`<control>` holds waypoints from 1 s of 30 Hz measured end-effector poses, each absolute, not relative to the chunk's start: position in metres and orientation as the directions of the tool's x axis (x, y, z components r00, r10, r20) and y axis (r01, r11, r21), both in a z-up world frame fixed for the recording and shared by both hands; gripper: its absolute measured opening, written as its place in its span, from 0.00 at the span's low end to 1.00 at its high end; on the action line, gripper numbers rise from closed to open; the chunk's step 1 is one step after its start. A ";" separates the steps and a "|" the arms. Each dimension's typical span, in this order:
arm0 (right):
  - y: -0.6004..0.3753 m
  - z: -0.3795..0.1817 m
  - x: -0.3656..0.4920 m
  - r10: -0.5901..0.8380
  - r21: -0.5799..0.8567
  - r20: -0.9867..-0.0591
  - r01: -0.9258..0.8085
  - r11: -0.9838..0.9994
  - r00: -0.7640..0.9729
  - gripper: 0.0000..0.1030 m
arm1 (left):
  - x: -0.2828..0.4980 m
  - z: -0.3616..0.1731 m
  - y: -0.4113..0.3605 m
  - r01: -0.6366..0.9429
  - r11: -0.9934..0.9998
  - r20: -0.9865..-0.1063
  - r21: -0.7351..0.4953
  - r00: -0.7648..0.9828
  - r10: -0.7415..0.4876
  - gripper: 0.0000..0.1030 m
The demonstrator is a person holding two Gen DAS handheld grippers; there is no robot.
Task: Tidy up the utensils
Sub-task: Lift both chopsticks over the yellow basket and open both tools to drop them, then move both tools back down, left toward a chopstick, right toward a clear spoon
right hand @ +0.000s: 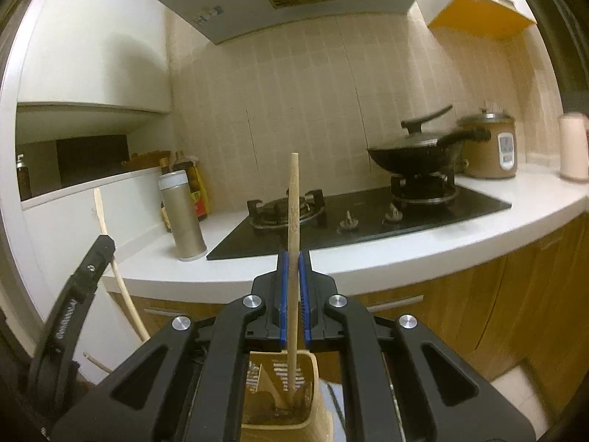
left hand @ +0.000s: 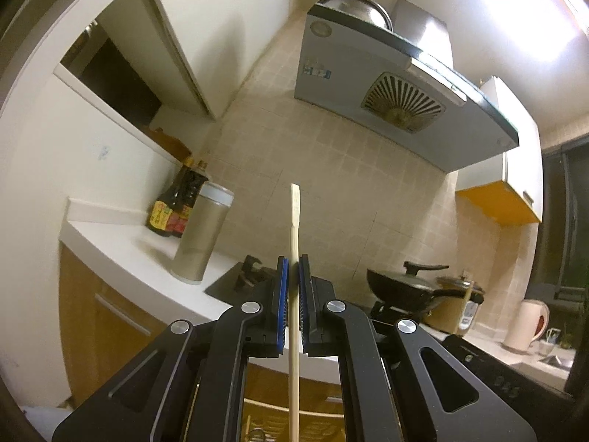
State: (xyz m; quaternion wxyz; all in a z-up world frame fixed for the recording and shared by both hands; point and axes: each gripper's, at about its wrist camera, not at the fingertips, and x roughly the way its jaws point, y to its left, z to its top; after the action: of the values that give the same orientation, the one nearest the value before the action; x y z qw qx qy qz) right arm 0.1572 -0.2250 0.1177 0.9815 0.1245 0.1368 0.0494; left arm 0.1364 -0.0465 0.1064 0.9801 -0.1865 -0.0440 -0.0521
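While its blue ribbed pads pinch a square pale wooden chopstick [left hand: 295, 254] upright, the left claw [left hand: 293, 269] faces the tiled wall. The right claw [right hand: 293, 261] pinches a round, tapered chopstick [right hand: 293, 213], whose lower end stands in a beige slotted plastic holder [right hand: 311, 386]. Beyond lies the smooth white desk [right hand: 368, 258] with its glossy black hob [right hand: 368, 217].

Chopsticks: two, one [left hand: 294, 276] clamped in the left gripper [left hand: 293, 276] and one [right hand: 292, 258] clamped in the right gripper [right hand: 293, 276]. Grippers: two. Utensil holder [right hand: 313, 386]: one, beige, slotted. Cylindrical canister [right hand: 184, 213]: one. Sauce bottles [left hand: 173, 202]: two, standing together behind the canister. Gas burners: two, one bare [right hand: 287, 210] and one under the wok [right hand: 412, 158]. Lidded wok: one. Rice cooker [right hand: 489, 147]: one. Kettle [left hand: 526, 324]: one. Range hood [left hand: 386, 84]: one. Stove knobs [right hand: 348, 224]: two.
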 end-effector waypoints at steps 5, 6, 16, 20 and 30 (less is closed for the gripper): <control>-0.230 0.113 0.152 0.168 0.285 -0.280 -0.085 0.955 0.945 0.05 | 0.139 0.104 -0.036 0.130 0.919 0.060 -0.372 0.991 -0.116 0.10; -0.231 0.112 0.150 0.179 0.290 -0.288 -0.093 0.952 0.941 0.05 | 0.139 0.105 -0.034 0.135 0.920 0.048 -0.369 0.991 -0.126 0.13; -0.237 0.108 0.114 0.235 0.337 -0.352 -0.112 0.935 0.906 0.11 | 0.101 0.125 -0.009 0.206 0.897 -0.001 -0.390 0.974 -0.224 0.41; -0.240 0.110 0.095 0.253 0.356 -0.357 -0.119 0.927 0.899 0.38 | 0.077 0.134 0.001 0.235 0.891 -0.010 -0.389 0.966 -0.259 0.44; -0.217 0.115 0.056 0.233 0.282 -0.449 -0.111 0.953 0.862 0.52 | 0.025 0.148 0.028 0.279 0.900 -0.094 -0.336 0.941 -0.326 0.48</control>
State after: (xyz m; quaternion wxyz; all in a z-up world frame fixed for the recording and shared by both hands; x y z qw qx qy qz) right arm 0.0564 -0.2171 0.1154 0.9570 0.1240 0.2464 0.0899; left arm 0.0248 0.0284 0.1475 0.9718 -0.1608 0.0742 -0.1556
